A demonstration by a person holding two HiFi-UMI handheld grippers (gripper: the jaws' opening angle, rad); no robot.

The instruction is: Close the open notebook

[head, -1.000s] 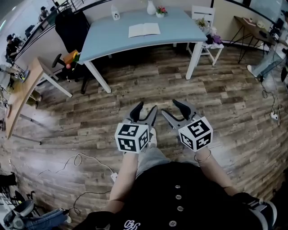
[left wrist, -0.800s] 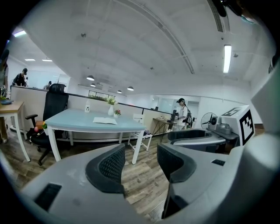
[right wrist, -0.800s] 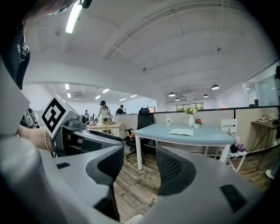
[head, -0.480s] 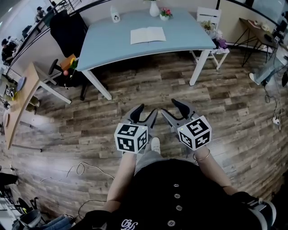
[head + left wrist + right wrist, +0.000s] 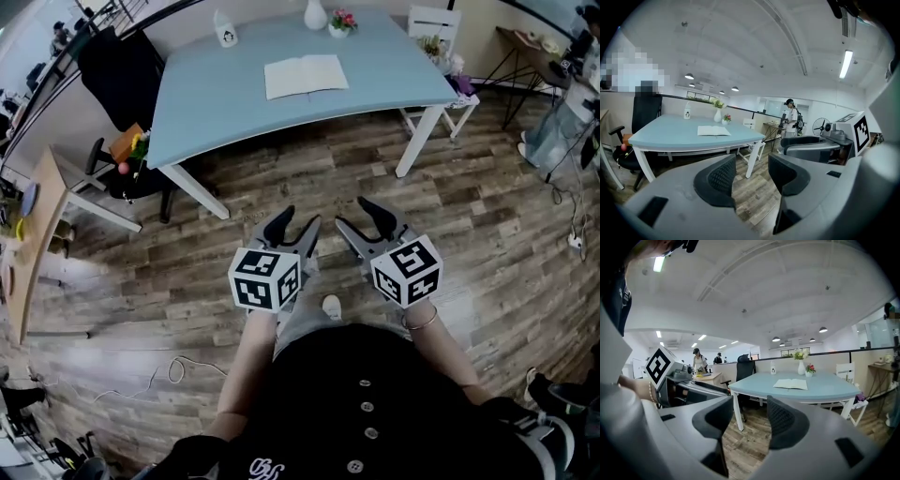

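Note:
An open white notebook (image 5: 306,75) lies flat on the light blue table (image 5: 234,103), toward its far side. It also shows in the left gripper view as the notebook (image 5: 714,131) and in the right gripper view as the notebook (image 5: 791,384). Both grippers hover over the wooden floor, well short of the table. My left gripper (image 5: 296,224) is open with nothing between its jaws. My right gripper (image 5: 355,214) is open too and holds nothing. The two grippers sit side by side in front of the person's body.
On the table's far edge stand a white vase (image 5: 315,15), a small pot of flowers (image 5: 338,22) and a white bottle (image 5: 224,34). A black office chair (image 5: 122,75) sits left of the table, a white chair (image 5: 437,47) right. Cables (image 5: 178,367) lie on the floor.
The view has moved a little closer to the table, and the notebook sits slightly lower in the head view. Both grippers stay open and in the same pose.

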